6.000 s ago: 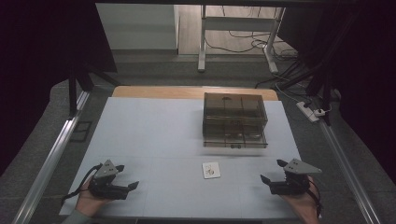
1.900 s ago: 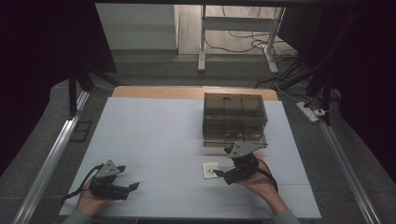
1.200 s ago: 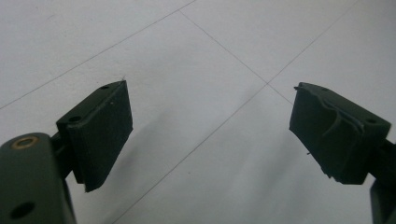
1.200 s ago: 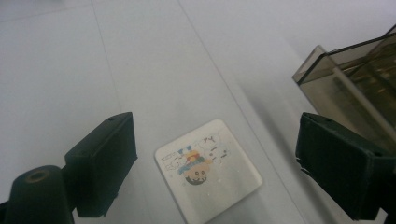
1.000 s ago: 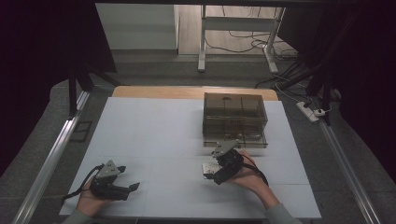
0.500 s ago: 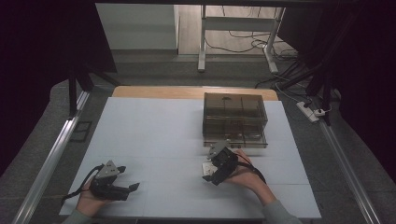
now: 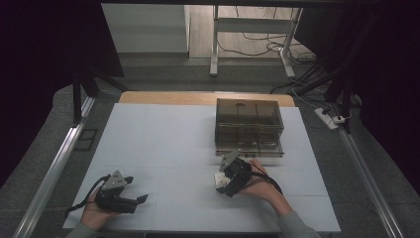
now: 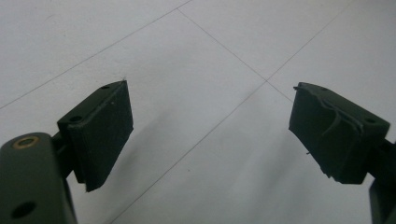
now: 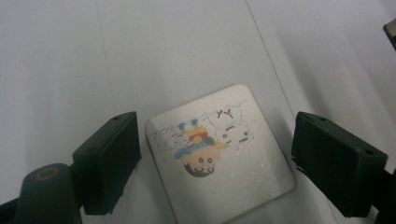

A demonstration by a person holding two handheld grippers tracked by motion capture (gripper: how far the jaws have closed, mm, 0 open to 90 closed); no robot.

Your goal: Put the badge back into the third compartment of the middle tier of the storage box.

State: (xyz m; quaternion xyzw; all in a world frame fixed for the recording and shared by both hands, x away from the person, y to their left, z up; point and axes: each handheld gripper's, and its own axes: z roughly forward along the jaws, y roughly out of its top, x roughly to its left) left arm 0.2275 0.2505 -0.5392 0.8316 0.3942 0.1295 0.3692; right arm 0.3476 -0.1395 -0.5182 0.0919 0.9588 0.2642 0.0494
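Your right gripper has just been closing slightly, jaws wide, straddling the flat, rounded-square cartoon tile; your left gripper gapes empty.

a white square tile is printed with a cartoon in blue, yellow, red and green; the table is pale grey-white, the drawer box smoky brown, translucent.

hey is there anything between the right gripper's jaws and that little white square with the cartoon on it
Nothing visible is. In the right gripper view the white square lies flat on the table, between the open jaws of the right gripper, which have just been closing a little. Bare gaps remain on both sides, and neither pad touches it yet.
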